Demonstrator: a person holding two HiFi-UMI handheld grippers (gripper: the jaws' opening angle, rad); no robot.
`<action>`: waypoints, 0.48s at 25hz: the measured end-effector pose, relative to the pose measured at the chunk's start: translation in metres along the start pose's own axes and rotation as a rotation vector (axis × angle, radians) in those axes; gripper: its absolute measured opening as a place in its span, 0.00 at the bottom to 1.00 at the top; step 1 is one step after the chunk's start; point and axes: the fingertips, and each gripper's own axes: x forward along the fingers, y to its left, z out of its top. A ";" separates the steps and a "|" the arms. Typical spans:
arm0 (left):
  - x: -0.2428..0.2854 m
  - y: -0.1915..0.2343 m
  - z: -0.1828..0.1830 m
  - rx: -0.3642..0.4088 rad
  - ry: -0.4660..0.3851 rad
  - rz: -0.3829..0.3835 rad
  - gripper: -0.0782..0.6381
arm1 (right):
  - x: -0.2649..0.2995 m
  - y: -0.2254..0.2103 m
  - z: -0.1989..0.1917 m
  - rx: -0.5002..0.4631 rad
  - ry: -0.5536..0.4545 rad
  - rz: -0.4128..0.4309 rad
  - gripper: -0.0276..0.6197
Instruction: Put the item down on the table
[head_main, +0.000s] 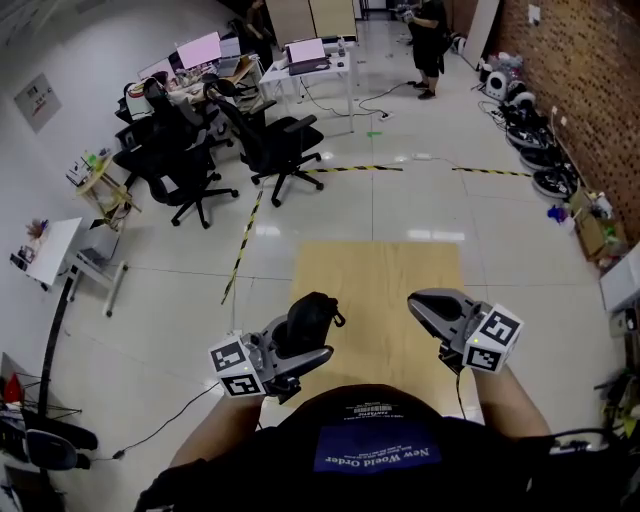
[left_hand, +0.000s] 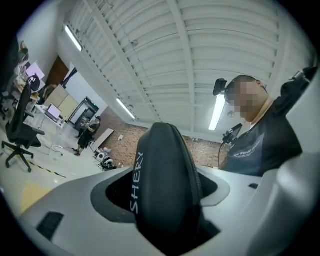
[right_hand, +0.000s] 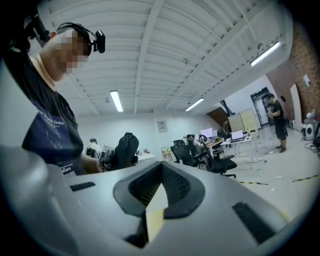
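Work surface: one light wooden rectangular table, with its top bare ahead of the grippers, standing on a glossy white tiled floor. The room is an open office with a red brick wall on the right side and white desks at the far end. Two lit monitors stand on the desks, and at least three black swivel office chairs stand before them. Yellow-and-black hazard tape runs across the floor in separate strips. One standing person in dark clothes is at the far end. A row of black-and-white equipment lies along the brick wall (too small to identify). Task items: one black oval zip-up hard-shell case with white lettering along its side. Tools: two, each carrying one marker cube. The left gripper is clamped on the case, one grey jaw against each flat side, with the zip seam facing its camera. The case sits over the near left corner of the table. Contact with the tabletop cannot be confirmed. The right gripper has its jaws pressed together with nothing between them. It is over the near right part of the table, well apart from the case.
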 end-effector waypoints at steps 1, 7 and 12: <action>0.000 0.003 0.001 -0.001 0.000 -0.013 0.58 | 0.000 -0.001 0.000 0.000 0.001 -0.015 0.02; -0.003 0.020 0.010 0.012 0.019 -0.049 0.58 | 0.006 -0.005 0.004 -0.012 0.002 -0.061 0.02; 0.015 0.061 0.008 0.139 0.182 -0.030 0.58 | 0.013 -0.025 0.006 -0.034 0.013 -0.078 0.02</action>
